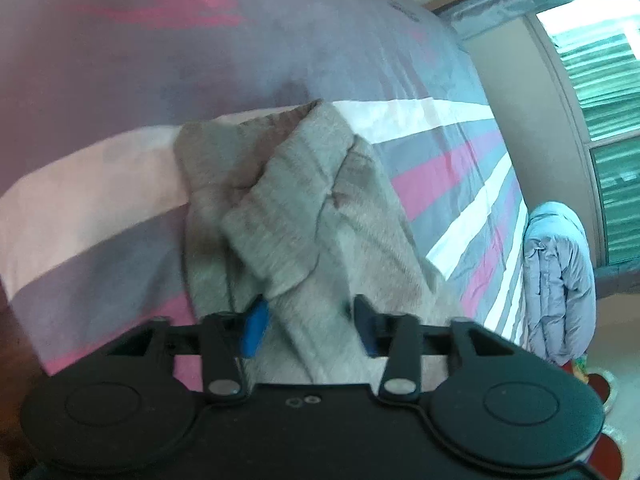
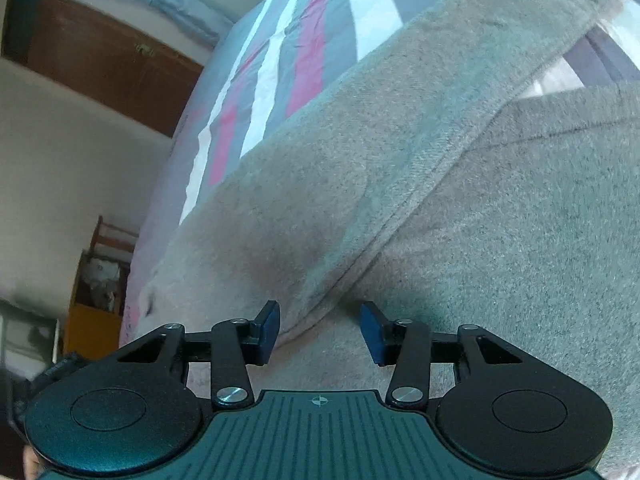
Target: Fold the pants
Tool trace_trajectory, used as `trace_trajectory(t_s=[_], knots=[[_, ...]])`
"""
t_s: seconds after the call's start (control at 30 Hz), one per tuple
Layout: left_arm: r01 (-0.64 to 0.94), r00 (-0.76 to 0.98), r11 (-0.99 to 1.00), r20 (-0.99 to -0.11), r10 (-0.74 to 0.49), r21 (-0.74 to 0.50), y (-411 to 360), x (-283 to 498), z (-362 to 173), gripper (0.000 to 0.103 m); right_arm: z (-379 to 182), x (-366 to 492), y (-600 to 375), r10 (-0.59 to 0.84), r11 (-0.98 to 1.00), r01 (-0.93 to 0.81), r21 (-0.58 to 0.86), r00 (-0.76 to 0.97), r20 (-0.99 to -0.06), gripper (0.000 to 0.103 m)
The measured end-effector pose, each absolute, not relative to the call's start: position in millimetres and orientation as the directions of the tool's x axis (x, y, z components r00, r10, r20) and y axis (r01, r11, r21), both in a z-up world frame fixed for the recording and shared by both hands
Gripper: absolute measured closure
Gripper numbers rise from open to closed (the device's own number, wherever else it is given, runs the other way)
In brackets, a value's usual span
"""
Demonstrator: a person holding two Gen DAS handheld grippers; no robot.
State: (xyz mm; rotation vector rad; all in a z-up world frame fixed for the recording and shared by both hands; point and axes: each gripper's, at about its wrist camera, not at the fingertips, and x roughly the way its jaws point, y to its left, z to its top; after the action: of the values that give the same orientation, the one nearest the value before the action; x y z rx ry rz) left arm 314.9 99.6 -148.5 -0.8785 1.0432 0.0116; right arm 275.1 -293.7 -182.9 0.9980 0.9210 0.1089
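Pants [image 2: 440,200] without legible label

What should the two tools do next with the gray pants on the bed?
Probably close both tools on the cloth. The left tool and right tool are both open with the gray pants between their fingers, lying bunched on the striped bedsheet, so nothing is gripped yet.

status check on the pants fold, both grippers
Left gripper open, straddling grey pants. Right gripper open over pants. Nothing in the way.
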Motion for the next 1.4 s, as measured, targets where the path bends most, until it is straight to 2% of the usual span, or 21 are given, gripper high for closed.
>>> trace_trajectory(t_s=[0.1,0.23,0.27,0.3,0.33,0.43,0.5,0.63,0.7,0.77,0.9,1.0,1.07,1.13,1.17,1.2,1.3,1.4], knots=[[-0.393,0.544,0.689,-0.758,-0.360,-0.609,99.1,318.8,-144.5,0.091,-189.4,271.1,-305.7,0.448,0.495,0.369,0.786,0.667,-0.595,0.057],[-0.369,0.551,0.707,-0.755,-0.357,-0.603,103.2,324.8,-138.9,0.094,-201.7,274.4,-313.2,0.421,0.368,0.422,0.828,0.719,-0.554,0.057],[-0.365,0.552,0.709,-0.753,-0.357,-0.604,105.0,326.7,-137.2,0.094,-204.7,275.2,-314.2,0.417,0.347,0.429,0.834,0.726,-0.547,0.062],[-0.359,0.554,0.712,-0.752,-0.358,-0.603,107.1,329.2,-135.2,0.094,-206.1,273.2,-316.5,0.410,0.340,0.433,0.835,0.730,-0.546,0.073],[-0.351,0.554,0.720,-0.753,-0.356,-0.599,108.8,332.6,-132.3,0.094,-207.9,273.3,-315.9,0.408,0.336,0.438,0.834,0.730,-0.548,0.098],[-0.290,0.565,0.762,-0.746,-0.351,-0.578,112.3,345.0,-117.6,0.094,-188.3,262.4,-311.9,0.380,0.370,0.390,0.843,0.765,-0.520,0.099],[-0.244,0.579,0.782,-0.733,-0.358,-0.574,116.7,351.8,-103.8,0.094,-154.3,251.4,-304.5,0.354,0.491,0.288,0.822,0.796,-0.490,0.099],[-0.181,0.580,0.830,-0.738,-0.344,-0.528,128.5,344.0,-98.1,0.094,-95.4,218.4,-286.5,0.374,0.588,0.104,0.802,0.844,-0.384,0.099],[-0.209,0.529,0.855,-0.790,-0.310,-0.476,134.3,337.5,-120.5,0.094,-91.5,203.9,-267.2,0.384,0.646,0.068,0.761,0.832,-0.400,0.099],[-0.223,0.452,0.871,-0.838,-0.306,-0.438,135.4,329.3,-152.7,0.094,-113.9,199.5,-244.6,0.400,0.693,0.082,0.717,0.783,-0.476,0.099],[-0.219,0.459,0.863,-0.829,-0.320,-0.455,135.6,316.3,-159.2,0.087,-175.3,199.7,-230.6,0.380,0.734,0.206,0.647,0.665,-0.643,0.098],[-0.257,0.472,0.823,-0.809,-0.351,-0.507,149.6,315.6,-147.6,0.074,-184.9,198.4,-238.3,0.415,0.673,0.237,0.701,0.663,-0.623,0.098],[-0.279,0.497,0.812,-0.800,-0.336,-0.513,159.6,316.3,-138.7,0.064,-183.4,196.7,-243.4,0.431,0.652,0.229,0.723,0.673,-0.602,0.091],[-0.311,0.510,0.792,-0.796,-0.327,-0.525,169.4,314.6,-136.5,0.034,-189.9,194.9,-253.0,0.432,0.614,0.256,0.747,0.682,-0.589,0.082],[-0.331,0.516,0.783,-0.796,-0.317,-0.526,172.9,313.0,-137.4,0.030,-192.8,192.7,-262.2,0.433,0.591,0.277,0.758,0.684,-0.587,0.073],[-0.340,0.514,0.782,-0.800,-0.310,-0.522,175.5,316.0,-139.6,0.033,-197.2,191.5,-266.1,0.437,0.569,0.293,0.769,0.684,-0.584,0.068],[-0.343,0.492,0.771,-0.802,-0.339,-0.536,176.7,322.0,-150.7,0.070,-200.8,191.5,-264.5,0.427,0.585,0.295,0.756,0.680,-0.596,0.066],[-0.326,0.505,0.779,-0.795,-0.335,-0.535,172.0,324.6,-149.2,0.081,-188.4,193.9,-257.9,0.436,0.584,0.287,0.759,0.678,-0.592,0.066]])
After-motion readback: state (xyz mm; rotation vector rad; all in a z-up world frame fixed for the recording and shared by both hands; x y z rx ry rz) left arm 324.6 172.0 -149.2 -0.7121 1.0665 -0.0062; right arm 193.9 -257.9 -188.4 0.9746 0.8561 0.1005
